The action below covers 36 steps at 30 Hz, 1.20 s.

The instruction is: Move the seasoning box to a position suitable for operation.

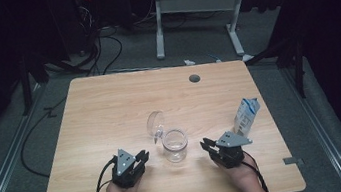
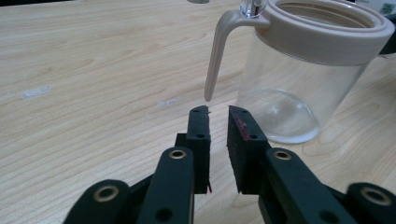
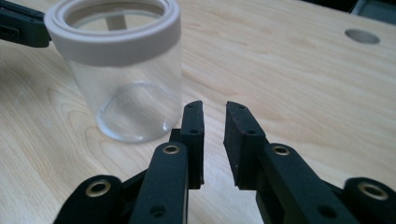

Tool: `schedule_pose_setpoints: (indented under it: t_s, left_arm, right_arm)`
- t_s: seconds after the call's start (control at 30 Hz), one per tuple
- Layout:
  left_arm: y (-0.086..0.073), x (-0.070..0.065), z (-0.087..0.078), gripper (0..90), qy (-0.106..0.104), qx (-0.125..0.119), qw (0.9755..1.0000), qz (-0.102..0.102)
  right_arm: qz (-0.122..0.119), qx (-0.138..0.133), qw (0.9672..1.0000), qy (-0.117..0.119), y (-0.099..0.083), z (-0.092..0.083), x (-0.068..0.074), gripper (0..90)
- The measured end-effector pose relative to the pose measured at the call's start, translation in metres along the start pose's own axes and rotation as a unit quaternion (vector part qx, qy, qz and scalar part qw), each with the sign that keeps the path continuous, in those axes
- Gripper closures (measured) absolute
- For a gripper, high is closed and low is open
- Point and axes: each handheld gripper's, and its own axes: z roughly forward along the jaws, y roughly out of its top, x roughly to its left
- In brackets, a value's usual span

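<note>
High view: clear jar (image 1: pixel 174 146), hinged lid (image 1: pixel 155 124) flung open, near tabletop's (image 1: pixel 109 104) front edge between left gripper (image 1: pixel 140 158) and right gripper (image 1: pixel 208 146), jaws narrowly parted, empty; a careless nudge could topple it.

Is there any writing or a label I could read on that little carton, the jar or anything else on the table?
Carton: blue and white print on its side, too small and blurred to read.
Clear jar: no text on the glass or its beige rim.
Left gripper and right gripper: no lettering.
No text can be read anywhere.
</note>
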Motion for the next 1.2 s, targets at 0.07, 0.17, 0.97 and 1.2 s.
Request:
schedule_pose_setpoints:
  t_s: [0.07,0.17,0.97,1.2]
  left_arm:
    - [0.001,0.000,-0.001,74.9,-0.001,-0.002,1.0000,-0.005]
    - [0.001,0.000,-0.001,71.6,-0.002,0.002,1.0000,-0.005]
    - [0.002,-0.002,-0.002,55.7,-0.006,-0.003,1.0000,0.001]
    - [0.001,-0.003,-0.001,54.8,-0.005,-0.002,1.0000,0.000]
  right_arm:
    - [0.006,0.010,0.9999,-0.007,-0.008,-0.003,-0.003,73.6]
    - [0.017,0.020,0.9995,-0.015,-0.017,-0.008,-0.007,70.6]
    - [0.074,0.005,0.9921,-0.101,-0.054,-0.079,-0.049,58.3]
    - [0.076,0.002,0.9910,-0.110,-0.054,-0.081,-0.055,55.9]
